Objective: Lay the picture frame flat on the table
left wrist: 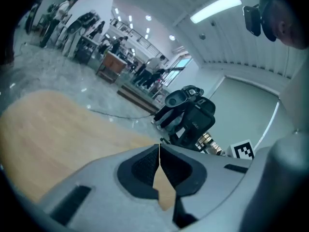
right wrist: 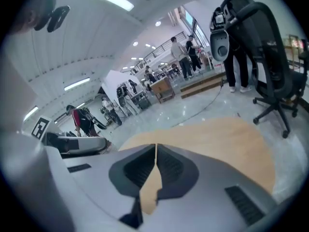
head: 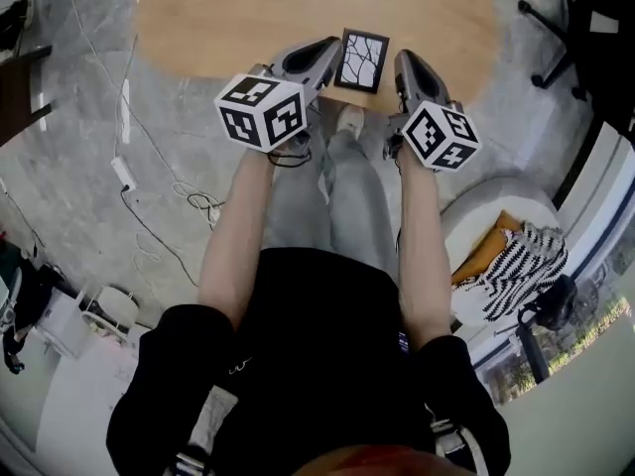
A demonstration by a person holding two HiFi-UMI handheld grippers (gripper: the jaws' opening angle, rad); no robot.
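Observation:
The picture frame, dark-edged with a white cracked-pattern picture, sits near the front edge of the round wooden table, its face turned up toward the head camera. Whether it lies fully flat I cannot tell. My left gripper is just left of the frame, jaws shut and empty. My right gripper is just right of it, also shut with nothing between the pads. Neither touches the frame. Neither gripper view shows the frame; each shows only bare tabletop beyond its jaws.
Cables and a power strip lie on the grey floor at the left. A black office chair stands at the upper right, seen also in the gripper views. A white seat with striped cloth is at the right. People stand far off.

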